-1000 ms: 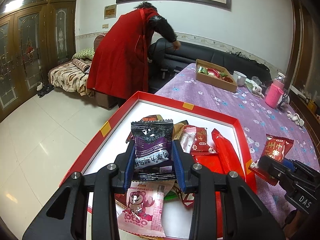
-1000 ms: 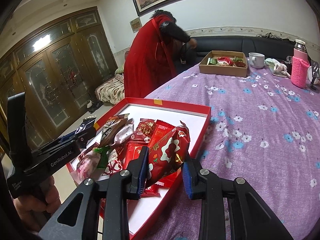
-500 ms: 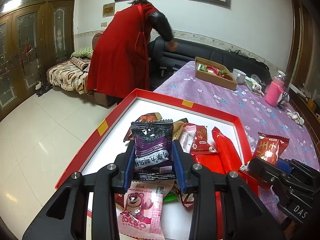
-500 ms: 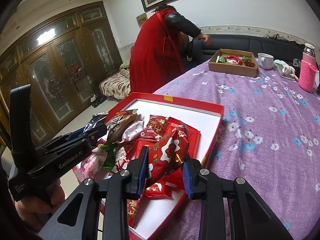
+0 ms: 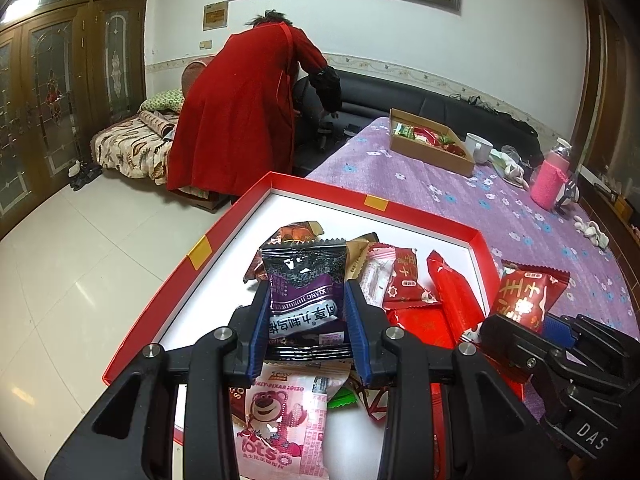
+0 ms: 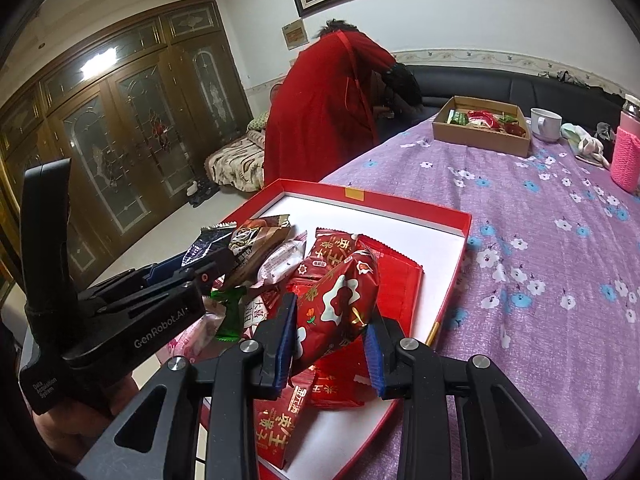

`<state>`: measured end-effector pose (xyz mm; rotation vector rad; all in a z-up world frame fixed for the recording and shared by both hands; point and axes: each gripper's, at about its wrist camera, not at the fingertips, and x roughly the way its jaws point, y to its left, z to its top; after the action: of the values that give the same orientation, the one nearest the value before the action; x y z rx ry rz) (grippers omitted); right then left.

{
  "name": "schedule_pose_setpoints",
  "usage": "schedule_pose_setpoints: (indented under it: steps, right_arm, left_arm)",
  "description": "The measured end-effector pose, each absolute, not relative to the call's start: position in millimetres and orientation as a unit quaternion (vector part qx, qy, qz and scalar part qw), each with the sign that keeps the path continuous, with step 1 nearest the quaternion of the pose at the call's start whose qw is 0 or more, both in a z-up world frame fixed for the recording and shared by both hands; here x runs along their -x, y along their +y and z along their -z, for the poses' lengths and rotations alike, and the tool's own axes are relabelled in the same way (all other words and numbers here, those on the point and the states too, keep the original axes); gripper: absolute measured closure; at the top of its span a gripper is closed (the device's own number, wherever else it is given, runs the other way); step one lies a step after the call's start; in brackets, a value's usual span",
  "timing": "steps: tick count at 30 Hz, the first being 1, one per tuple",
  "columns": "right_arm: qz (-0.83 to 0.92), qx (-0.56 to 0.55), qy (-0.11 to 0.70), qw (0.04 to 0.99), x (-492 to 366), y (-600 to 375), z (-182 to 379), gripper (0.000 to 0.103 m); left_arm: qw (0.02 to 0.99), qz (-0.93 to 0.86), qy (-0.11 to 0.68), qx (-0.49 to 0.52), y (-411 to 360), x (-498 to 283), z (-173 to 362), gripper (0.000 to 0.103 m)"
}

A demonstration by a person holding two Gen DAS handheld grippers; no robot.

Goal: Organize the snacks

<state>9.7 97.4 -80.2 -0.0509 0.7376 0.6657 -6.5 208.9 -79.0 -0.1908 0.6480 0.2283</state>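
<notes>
Loose wrappers crowd the shallow red cardboard tray (image 5: 236,216), left gripper (image 5: 306,334) pinching an upright black-and-purple foil sachet (image 5: 305,292), right gripper (image 6: 330,342) clamping a red flowered packet (image 6: 340,300) – long axis tilted far-right.

My left claw's arms cover the pink bear-print snack packet (image 5: 280,420) at bottom centre; the pink knitted bottle (image 6: 629,152) runs off the right edge.

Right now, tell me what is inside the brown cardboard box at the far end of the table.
The cardboard box holds green and red snack packets; whatever lies beneath them is covered.
</notes>
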Motion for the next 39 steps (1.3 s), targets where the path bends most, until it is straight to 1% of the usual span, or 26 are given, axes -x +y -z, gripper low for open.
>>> schedule_pose_setpoints:
  steps: [3, 5, 7, 8, 9, 11, 14, 22, 24, 31, 35, 37, 39]
  right_arm:
    - [-0.316, 0.024, 0.354, 0.880, -12, 100, 81, 0.072]
    - [-0.308, 0.023, 0.351, 0.884, -14, 101, 80, 0.069]
    - [-0.301, 0.023, 0.351, 0.886, -17, 100, 81, 0.068]
    - [-0.298, 0.024, 0.351, 0.887, -18, 100, 81, 0.065]
    - [-0.292, 0.026, 0.350, 0.890, -19, 99, 81, 0.063]
    - [-0.282, 0.026, 0.345, 0.895, -19, 94, 80, 0.052]
    - [-0.276, 0.023, 0.341, 0.899, -18, 87, 78, 0.051]
    - [-0.274, 0.008, 0.332, 0.902, -6, 66, 71, 0.051]
    - [-0.274, 0.003, 0.329, 0.904, 0, 61, 68, 0.051]
    - [-0.270, -0.010, 0.304, 0.914, 27, 39, 54, 0.051]
    - [-0.265, -0.018, 0.289, 0.920, 46, 25, 47, 0.047]
    - [-0.262, -0.019, 0.283, 0.923, 57, 19, 45, 0.047]
    - [-0.258, -0.020, 0.278, 0.925, 69, 13, 45, 0.047]
  left_arm:
    - [0.936, -0.112, 0.322, 0.090, 210, 4, 80, 0.070]
    - [0.935, -0.117, 0.325, 0.084, 209, 3, 82, 0.069]
    - [0.934, -0.118, 0.329, 0.080, 207, 1, 82, 0.069]
    - [0.933, -0.117, 0.330, 0.078, 206, 0, 82, 0.063]
    - [0.933, -0.118, 0.332, 0.075, 204, -1, 83, 0.052]
    - [0.934, -0.123, 0.329, 0.069, 201, 1, 81, 0.039]
    - [0.936, -0.125, 0.322, 0.063, 195, 5, 77, 0.034]
    - [0.937, -0.129, 0.321, 0.052, 177, 14, 66, 0.029]
    - [0.938, -0.132, 0.316, 0.047, 172, 20, 60, 0.023]
    - [0.943, -0.131, 0.304, 0.033, 150, 42, 45, 0.023]
    - [0.948, -0.126, 0.292, 0.008, 132, 58, 39, 0.023]
    - [0.951, -0.122, 0.285, -0.001, 125, 68, 36, 0.018]
    - [0.953, -0.120, 0.278, -0.006, 121, 77, 34, 0.018]
